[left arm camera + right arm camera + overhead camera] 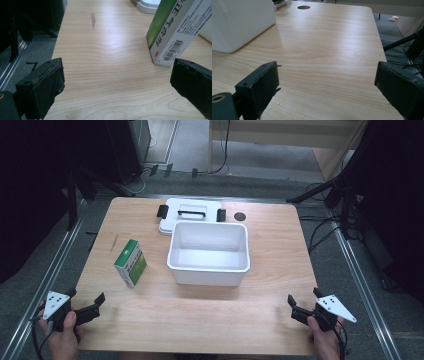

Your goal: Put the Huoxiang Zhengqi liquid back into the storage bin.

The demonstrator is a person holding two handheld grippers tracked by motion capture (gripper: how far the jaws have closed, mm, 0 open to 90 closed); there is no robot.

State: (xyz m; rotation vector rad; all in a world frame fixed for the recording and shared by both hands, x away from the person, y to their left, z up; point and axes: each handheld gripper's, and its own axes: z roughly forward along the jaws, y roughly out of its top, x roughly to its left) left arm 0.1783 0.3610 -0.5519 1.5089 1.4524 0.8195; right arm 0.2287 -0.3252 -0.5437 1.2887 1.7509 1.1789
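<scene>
A green and white carton (131, 263) stands on the wooden table (200, 320), left of an open white plastic box (209, 253). The box's white lid (189, 214) with black clips lies flat behind it. My left gripper (86, 303) rests at the table's front left corner, held by a hand, jaws wide apart and empty. In the left gripper view the carton (172, 30) stands ahead to the right, beyond the gripper (117, 85). At the front right corner my right gripper (302, 301) is open too. The right gripper view has the box's wall (239, 22) at far left, with the gripper (327, 87) over bare wood.
A round dark hole (240, 216) sits in the table near the back right, also seen as the hole (303, 7) in the right gripper view. Tripod legs and cables stand on the floor at both sides. A metal rail runs along each table side.
</scene>
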